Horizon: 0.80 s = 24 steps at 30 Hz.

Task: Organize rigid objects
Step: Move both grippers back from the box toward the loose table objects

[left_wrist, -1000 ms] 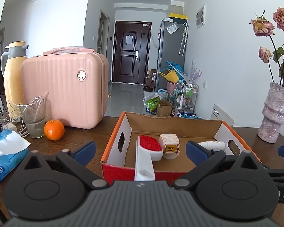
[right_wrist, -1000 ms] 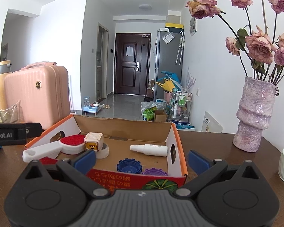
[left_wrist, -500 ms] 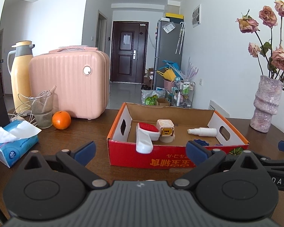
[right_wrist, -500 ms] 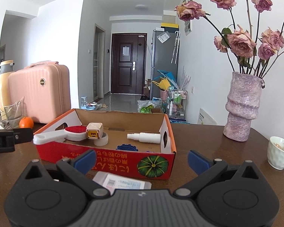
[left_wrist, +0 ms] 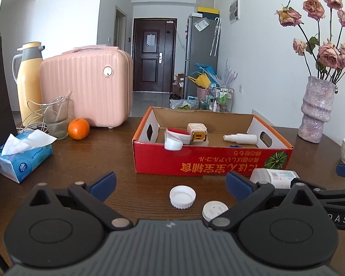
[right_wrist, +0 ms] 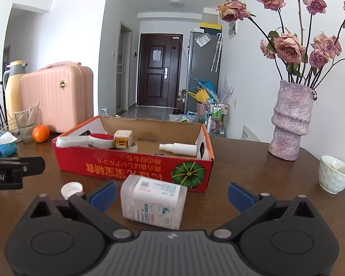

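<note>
A red cardboard box (left_wrist: pixel 209 159) (right_wrist: pixel 131 165) sits mid-table holding a white and red brush (left_wrist: pixel 174 136), a cream cube charger (left_wrist: pixel 196 132) and a white spray bottle (left_wrist: pixel 240 138). On the table in front of the box lie a white cap (left_wrist: pixel 182 196), a second white lid (left_wrist: pixel 215 210) and a clear labelled plastic container (right_wrist: pixel 154 201) on its side. My left gripper (left_wrist: pixel 170 184) is open above the caps. My right gripper (right_wrist: pixel 172 192) is open, the container lying between its fingers untouched.
A pink case (left_wrist: pixel 87 87), yellow thermos (left_wrist: pixel 30 78), glass with cables (left_wrist: pixel 55 117), orange (left_wrist: pixel 78 128) and tissue pack (left_wrist: pixel 23 158) crowd the left. A purple vase of dried roses (right_wrist: pixel 292 119) and a small white cup (right_wrist: pixel 334 173) stand at the right.
Both grippers have pulled back from over the box toward the table's near side and lowered. The caps and the container have come into view in front of the box.
</note>
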{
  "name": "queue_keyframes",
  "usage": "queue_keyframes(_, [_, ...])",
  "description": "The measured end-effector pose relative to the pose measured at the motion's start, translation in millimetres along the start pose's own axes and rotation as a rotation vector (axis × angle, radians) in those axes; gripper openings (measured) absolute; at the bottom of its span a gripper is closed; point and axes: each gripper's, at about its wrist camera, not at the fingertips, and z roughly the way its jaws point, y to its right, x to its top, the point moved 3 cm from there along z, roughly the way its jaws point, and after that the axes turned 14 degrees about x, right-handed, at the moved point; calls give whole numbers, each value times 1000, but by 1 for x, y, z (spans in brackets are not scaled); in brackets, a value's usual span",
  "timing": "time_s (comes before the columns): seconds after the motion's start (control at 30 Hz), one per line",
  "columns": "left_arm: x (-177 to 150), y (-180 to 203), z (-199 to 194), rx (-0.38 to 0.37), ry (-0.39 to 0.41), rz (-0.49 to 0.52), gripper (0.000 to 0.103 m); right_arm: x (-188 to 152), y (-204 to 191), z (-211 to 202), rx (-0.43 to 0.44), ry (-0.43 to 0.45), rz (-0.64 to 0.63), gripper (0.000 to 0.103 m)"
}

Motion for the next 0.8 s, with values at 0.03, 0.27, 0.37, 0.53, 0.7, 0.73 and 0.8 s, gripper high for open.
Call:
queue_keyframes(0.03, [-2,-1,-1,-1,-3,2,103,-2,-1,-2,1,-2,0,103])
queue_keyframes(0.27, [-14,-3,-7,-13,-34,25,103,-12,-3,-9,0,-22,9,103])
queue_keyframes(0.37, [-18,-3,-9,-19,-43,31,103,-16,-3,-11,-2,-33,12,103])
queue_keyframes(0.53, [-26,-2,-10,-23,-63,43,103,-25,-3,-11,-16,-68,32,103])
queue_keyframes(0.7, [-29,-1,-10,-25,-71,53,103,-35,-4,-7,-38,-104,45,103])
queue_keyframes(0.73, [-29,-1,-9,-25,-73,51,103,-36,-3,-6,-41,-108,49,103])
queue_keyframes(0.8, [-29,-1,-8,-22,-79,50,103,-37,-2,-3,-47,-120,68,103])
